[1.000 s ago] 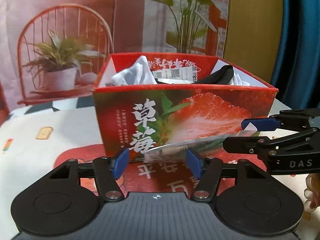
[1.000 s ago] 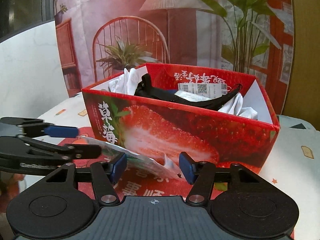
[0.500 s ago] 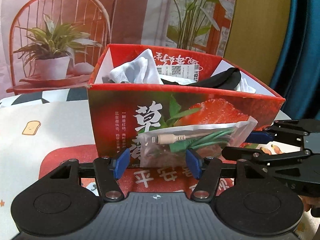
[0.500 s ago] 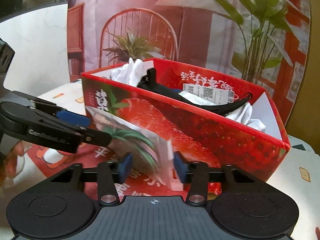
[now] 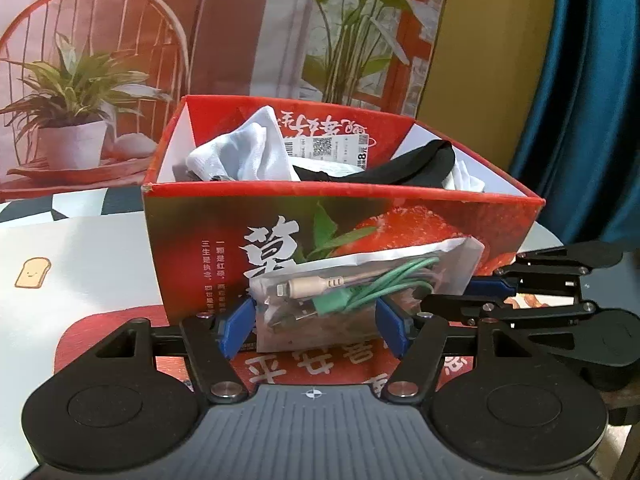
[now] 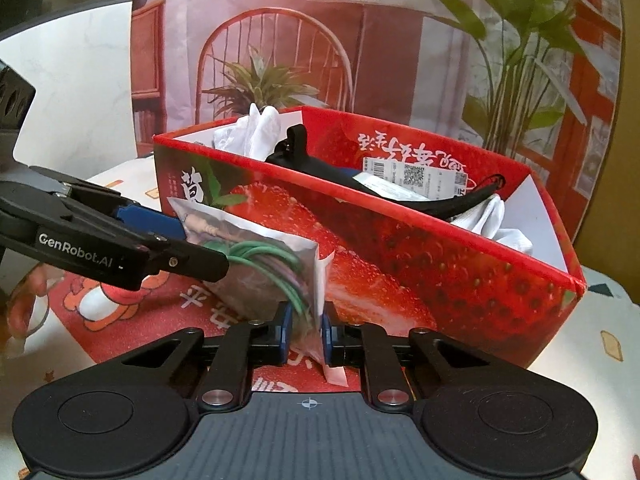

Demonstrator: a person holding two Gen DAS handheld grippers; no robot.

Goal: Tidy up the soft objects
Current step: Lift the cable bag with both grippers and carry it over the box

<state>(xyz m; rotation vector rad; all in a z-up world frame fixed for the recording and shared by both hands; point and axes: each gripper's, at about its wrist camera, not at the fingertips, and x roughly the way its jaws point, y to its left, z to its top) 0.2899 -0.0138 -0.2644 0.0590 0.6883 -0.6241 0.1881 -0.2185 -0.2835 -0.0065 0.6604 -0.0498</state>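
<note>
Domestic room, staged: table under cartoon-print cloth, printed backdrop of chair and potted plants behind, blue curtain at side, strawberry gift box of clothing.

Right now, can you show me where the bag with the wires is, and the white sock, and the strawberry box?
Bag with the wires [image 5: 360, 292]: left wrist view, its clear front.
White sock [image 5: 248, 152]: left wrist view, its bunched top.
Strawberry box [image 6: 460, 264]: right wrist view, its front wall.

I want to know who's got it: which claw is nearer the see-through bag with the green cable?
Right. The right claw is pinched shut on the bag's end. The left claw stands open around its other end, the pads not clearly pressing.
</note>
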